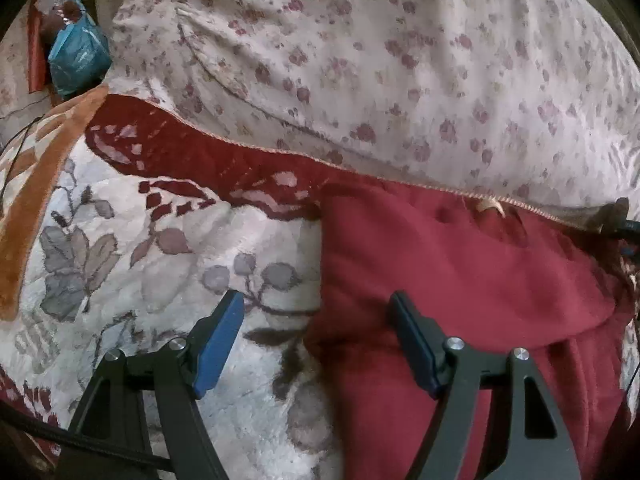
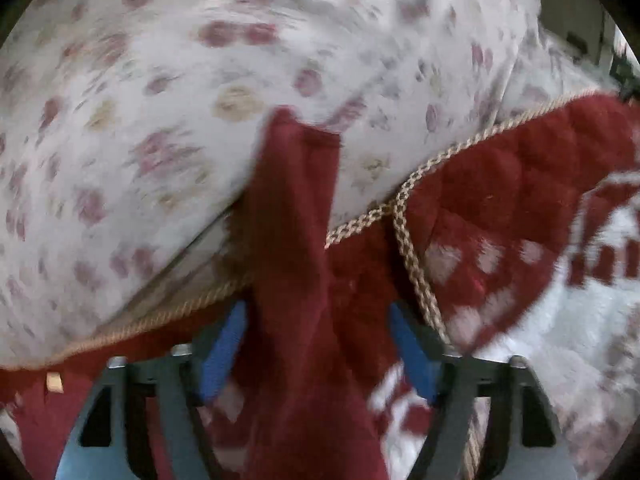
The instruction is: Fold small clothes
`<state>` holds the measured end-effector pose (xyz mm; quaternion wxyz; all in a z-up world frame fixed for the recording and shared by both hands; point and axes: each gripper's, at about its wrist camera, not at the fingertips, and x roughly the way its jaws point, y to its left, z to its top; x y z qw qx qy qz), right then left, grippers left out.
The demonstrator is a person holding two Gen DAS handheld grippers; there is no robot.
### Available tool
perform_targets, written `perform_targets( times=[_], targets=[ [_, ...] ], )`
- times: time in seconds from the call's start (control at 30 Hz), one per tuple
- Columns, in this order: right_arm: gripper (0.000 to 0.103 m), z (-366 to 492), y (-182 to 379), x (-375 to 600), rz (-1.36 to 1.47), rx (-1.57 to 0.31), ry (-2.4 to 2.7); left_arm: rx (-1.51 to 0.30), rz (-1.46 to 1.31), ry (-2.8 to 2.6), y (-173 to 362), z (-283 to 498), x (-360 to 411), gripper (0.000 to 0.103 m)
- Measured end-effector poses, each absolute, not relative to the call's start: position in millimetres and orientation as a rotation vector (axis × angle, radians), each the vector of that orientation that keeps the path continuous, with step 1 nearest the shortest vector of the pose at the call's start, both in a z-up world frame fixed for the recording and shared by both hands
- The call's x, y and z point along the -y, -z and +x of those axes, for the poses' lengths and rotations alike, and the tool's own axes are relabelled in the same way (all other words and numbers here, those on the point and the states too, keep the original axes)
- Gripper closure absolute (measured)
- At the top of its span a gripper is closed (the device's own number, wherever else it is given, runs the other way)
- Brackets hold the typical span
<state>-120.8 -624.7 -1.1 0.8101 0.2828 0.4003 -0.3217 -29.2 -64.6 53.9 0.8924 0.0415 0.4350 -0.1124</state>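
Note:
A dark red garment (image 1: 460,280) lies on a plush blanket (image 1: 160,264) with grey flowers and a red border. My left gripper (image 1: 316,312) is open and straddles the garment's left edge, its right finger over the red cloth and its left finger over the blanket. In the right wrist view a narrow strip of the red garment (image 2: 296,208) runs up between the pads of my right gripper (image 2: 316,328), whose jaws stand wide apart. That view is blurred, so I cannot tell if the pads touch the cloth.
A pale sheet with small red flowers (image 1: 380,48) covers the far side, also in the right wrist view (image 2: 140,100). The blanket's braided beige edging (image 2: 412,248) runs near my right gripper. A blue plastic bag (image 1: 78,56) and a cable lie at far left.

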Motion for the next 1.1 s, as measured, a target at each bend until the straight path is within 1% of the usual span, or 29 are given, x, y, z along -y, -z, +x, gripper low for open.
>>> perform_targets(
  times=[0.03,0.07,0.13,0.23,0.4,0.57,0.7,0.77,0.87,0.97,1.1],
  targets=[
    [0.090,-121.6,3.7,630.2,0.629,-0.851,0.646,-0.907,0.092,0.235,-52.3,-28.5,65.8,0.029],
    [0.096,-124.8,3.1,634.7,0.649,-0.843,0.609,-0.908,0.098,0.238,-51.2,-28.4,66.9,0.029],
    [0.097,-140.5,-11.2,638.2,0.679,-0.768,0.549,-0.905,0.105,0.242,-51.9,-28.8,67.6,0.029],
    [0.097,-167.7,-47.6,634.7,0.737,-0.657,0.377,-0.886,0.091,0.234,-56.5,-30.2,65.0,0.029],
    [0.097,-190.1,-118.8,591.4,0.671,-0.599,0.155,-0.869,0.053,0.217,-63.9,-33.9,56.8,0.029],
    [0.097,-181.9,-183.7,483.8,0.489,-0.631,-0.182,-0.833,0.005,0.194,-75.3,-38.7,41.8,0.029],
    [0.097,-155.5,-207.2,380.4,0.299,-0.707,-0.437,-0.813,-0.057,0.170,-83.8,-38.3,24.5,0.029],
    [0.097,-138.2,-206.0,343.3,0.235,-0.743,-0.514,-0.804,-0.087,0.156,-87.0,-37.5,16.1,0.029],
    [0.097,-102.8,-175.6,290.5,0.155,-0.851,-0.566,-0.796,-0.127,0.139,-89.3,-34.5,6.0,0.029],
    [0.097,-53.0,-114.4,251.7,0.134,-1.011,-0.585,-0.802,-0.132,0.137,-87.4,-30.3,5.3,0.029],
    [0.098,1.8,-47.1,230.2,0.079,-1.129,-0.483,-0.805,-0.091,0.150,-83.6,-26.8,14.5,0.029]
  ],
)
